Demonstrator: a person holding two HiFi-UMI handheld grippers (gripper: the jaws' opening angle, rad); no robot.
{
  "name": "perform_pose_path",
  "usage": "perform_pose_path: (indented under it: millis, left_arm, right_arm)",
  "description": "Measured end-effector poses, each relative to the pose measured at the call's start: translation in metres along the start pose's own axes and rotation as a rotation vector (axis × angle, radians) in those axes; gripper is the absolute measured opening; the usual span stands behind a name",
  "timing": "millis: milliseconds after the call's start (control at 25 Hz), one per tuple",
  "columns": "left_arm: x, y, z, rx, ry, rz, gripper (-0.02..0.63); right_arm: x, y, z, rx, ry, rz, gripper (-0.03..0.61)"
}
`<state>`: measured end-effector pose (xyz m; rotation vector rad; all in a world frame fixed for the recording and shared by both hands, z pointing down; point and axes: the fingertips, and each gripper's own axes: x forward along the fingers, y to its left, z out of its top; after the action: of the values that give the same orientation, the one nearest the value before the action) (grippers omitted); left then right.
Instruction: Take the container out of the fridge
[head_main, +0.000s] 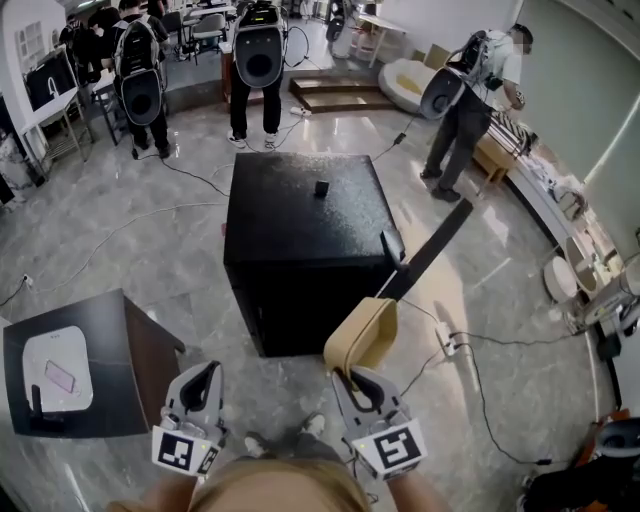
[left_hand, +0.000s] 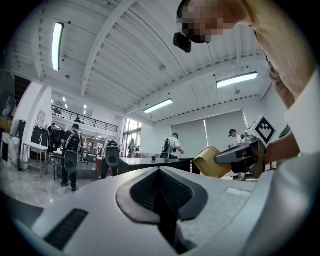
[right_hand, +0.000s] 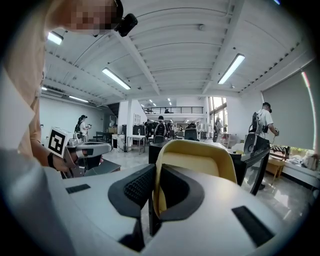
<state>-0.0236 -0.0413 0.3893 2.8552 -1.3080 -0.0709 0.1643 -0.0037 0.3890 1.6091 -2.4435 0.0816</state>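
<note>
A tan open-topped container (head_main: 362, 335) hangs in front of the black mini fridge (head_main: 300, 215), level with its lower right corner. The fridge door (head_main: 432, 248) is swung out to the right. My right gripper (head_main: 352, 375) is shut on the container's near rim. In the right gripper view the rim passes between the pads, and the container (right_hand: 200, 160) fills the space beyond my right gripper (right_hand: 154, 200). My left gripper (head_main: 203, 378) is off to the left, clear of the fridge. In the left gripper view my left gripper (left_hand: 161, 197) is shut on nothing, with the container (left_hand: 212, 162) to its right.
A dark side table (head_main: 110, 330) carrying a white pad and a phone stands at the lower left. A small black object (head_main: 321, 188) sits on the fridge top. Cables and a power strip (head_main: 447, 340) lie on the floor to the right. Several people stand at the back.
</note>
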Motion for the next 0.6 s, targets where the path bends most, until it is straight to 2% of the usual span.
perform_pose_path:
  millis: [200,360,600]
  left_arm:
    - [0.004,-0.002,0.003,-0.001,-0.012,-0.006,0.002]
    - [0.007,-0.003,0.009,0.006,-0.023,-0.01,0.002]
    - [0.008,-0.001,0.013,0.007,-0.02,-0.005,0.002]
  right_arm:
    - [-0.007,-0.006,0.01,0.027,-0.034,-0.012,0.023]
    - [-0.014,-0.013,0.011,0.083,-0.02,-0.012,0.023]
    - [-0.019,-0.017,0.022,0.092,-0.037,-0.022,0.023]
